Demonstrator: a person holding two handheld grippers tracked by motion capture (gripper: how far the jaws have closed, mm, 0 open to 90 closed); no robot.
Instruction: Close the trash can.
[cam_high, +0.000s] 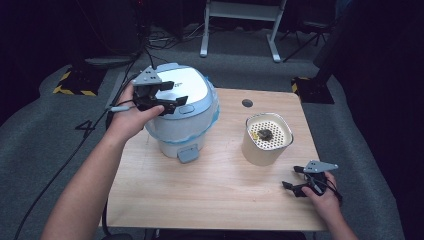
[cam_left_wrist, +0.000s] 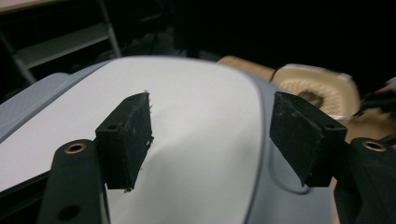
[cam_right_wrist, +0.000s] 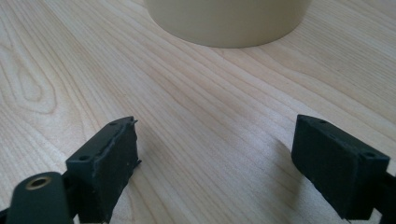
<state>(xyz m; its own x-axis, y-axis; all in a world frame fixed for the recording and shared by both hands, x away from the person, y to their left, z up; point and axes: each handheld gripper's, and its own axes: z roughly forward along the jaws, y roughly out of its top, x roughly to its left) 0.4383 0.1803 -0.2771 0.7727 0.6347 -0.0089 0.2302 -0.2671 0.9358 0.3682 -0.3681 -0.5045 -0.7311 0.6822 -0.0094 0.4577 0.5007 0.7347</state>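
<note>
Right claw: my right gripper (cam_high: 295, 188) sits low at the near right edge of the table (cam_high: 215, 200), held in my right hand (cam_high: 320, 197). Its jaws stand wide apart with bare wood between them; nothing is gripped.
Right claw heading: in the right gripper view the jaws point along the table top toward the base of the cream container (cam_right_wrist: 229, 21), which is apart from both pads.
Cream container: a rounded cream tub (cam_high: 266, 140) on the right half of the table, just beyond my right gripper. Its top is a perforated insert with a small dark object lying in the middle.
Left claw: my left gripper (cam_high: 172, 97) is held in my left hand (cam_high: 131, 117) over the lid of the rice cooker (cam_high: 185, 112), at the far left of the table. The jaws are well open and hold nothing; the white lid panel (cam_left_wrist: 187, 130) shows in the gap between the pads. Whether the pads touch the lid I cannot tell.
Rice cooker: white and pale blue, lid down, standing upright left of the cream container and well apart from it. A grey latch tab (cam_high: 186, 154) faces the near side.
Far ground: grey carpet and a white frame stand (cam_high: 242, 25) beyond the table.
</note>
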